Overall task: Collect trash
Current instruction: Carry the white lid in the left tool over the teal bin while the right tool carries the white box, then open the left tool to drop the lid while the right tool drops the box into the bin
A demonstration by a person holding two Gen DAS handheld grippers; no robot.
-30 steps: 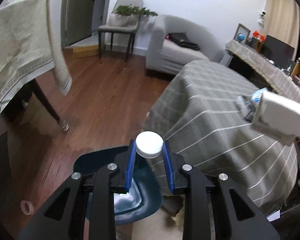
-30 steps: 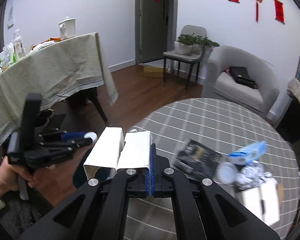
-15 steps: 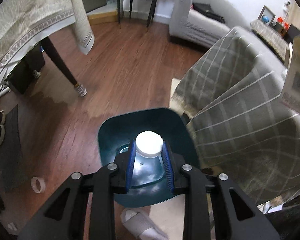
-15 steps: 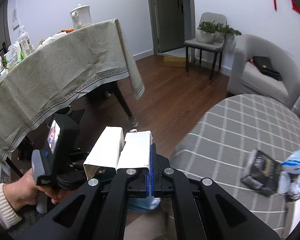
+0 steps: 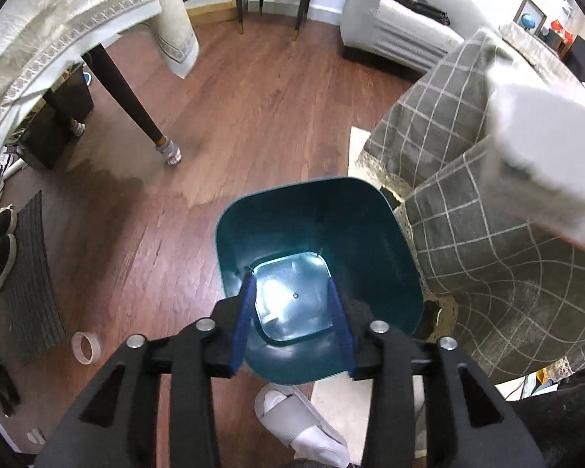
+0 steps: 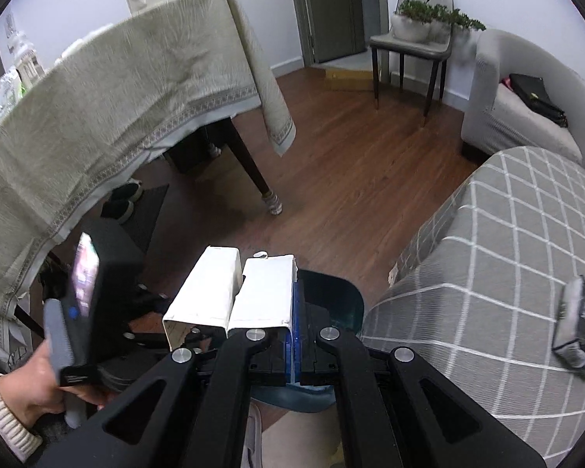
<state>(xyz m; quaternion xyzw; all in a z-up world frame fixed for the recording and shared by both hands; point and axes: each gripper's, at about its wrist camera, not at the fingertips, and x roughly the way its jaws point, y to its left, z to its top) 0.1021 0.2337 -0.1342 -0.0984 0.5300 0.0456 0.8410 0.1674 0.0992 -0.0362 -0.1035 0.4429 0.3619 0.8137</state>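
Note:
A teal trash bin (image 5: pixel 386 241) stands on the wood floor beside the round table. My left gripper (image 5: pixel 290 284) hangs right over its mouth, its jaws opening with nothing between them. A pale, shiny shape lies at the bin's bottom (image 5: pixel 288 296); what it is I cannot tell. My right gripper (image 6: pixel 295 312) is shut on the right edge of a white flattened carton (image 6: pixel 234 292), held just above the bin (image 6: pixel 331 296). The same carton (image 5: pixel 546 148) shows blurred at the right of the left wrist view. A hand (image 6: pixel 39 382) holds the left gripper's body (image 6: pixel 97 292).
The round table under a grey checked cloth (image 6: pixel 507 253) bears a black packet (image 6: pixel 577 319). A dining table with a beige cloth (image 6: pixel 117 97) stands left, its leg (image 5: pixel 124 93) near the bin. A tape roll (image 5: pixel 85 347) and a white slipper (image 5: pixel 292 417) lie on the floor.
The left gripper sank over the bin and its jaws spread; the white-capped bottle it held has left them. The right gripper carried the carton from over the round table toward the bin.

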